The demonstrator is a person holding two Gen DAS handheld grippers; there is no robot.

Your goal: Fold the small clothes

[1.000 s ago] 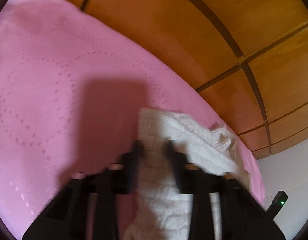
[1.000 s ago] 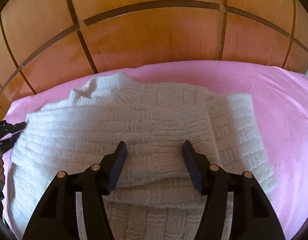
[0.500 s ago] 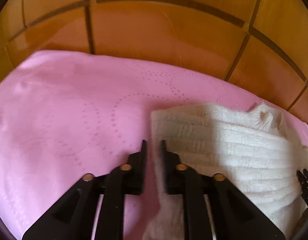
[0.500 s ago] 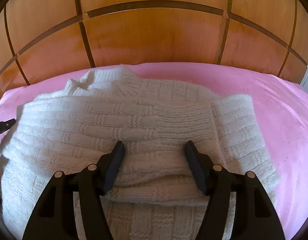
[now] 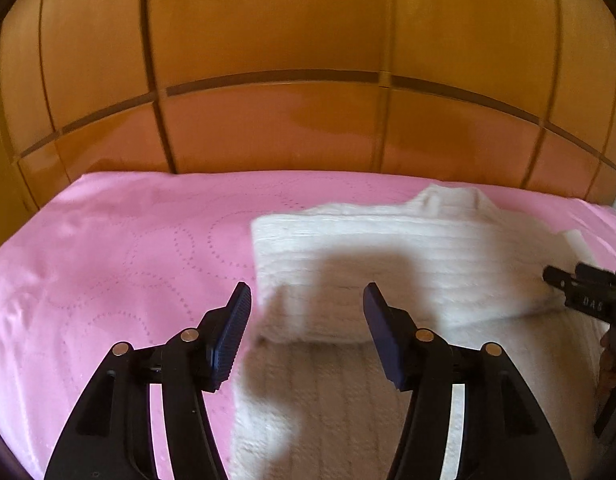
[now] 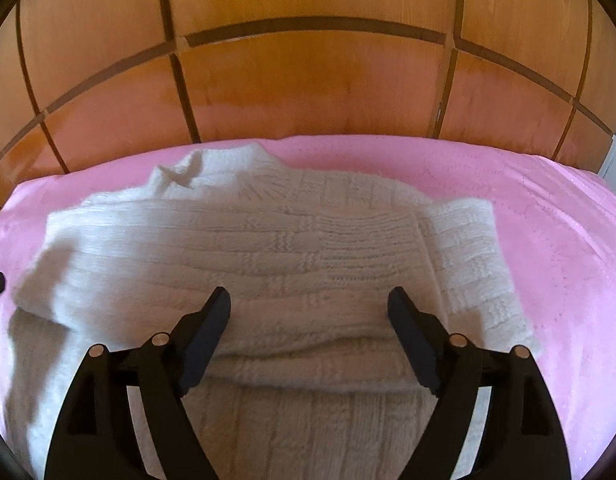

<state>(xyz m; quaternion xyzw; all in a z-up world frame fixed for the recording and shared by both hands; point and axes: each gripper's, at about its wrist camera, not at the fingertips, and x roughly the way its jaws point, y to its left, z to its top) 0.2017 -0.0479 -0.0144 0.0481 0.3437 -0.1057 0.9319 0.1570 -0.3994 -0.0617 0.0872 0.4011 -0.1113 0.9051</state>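
Both claws were released — the left claw (image 5: 307,300) and the right claw (image 6: 310,300) gripped nothing. The white knitted sweater (image 6: 267,248) lay partly folded on the pink bed (image 6: 548,240), collar at 11 o'clock.

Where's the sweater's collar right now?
The collar is at the far end of the white knit sweater, nearest the wooden headboard; upper left in the right wrist view.
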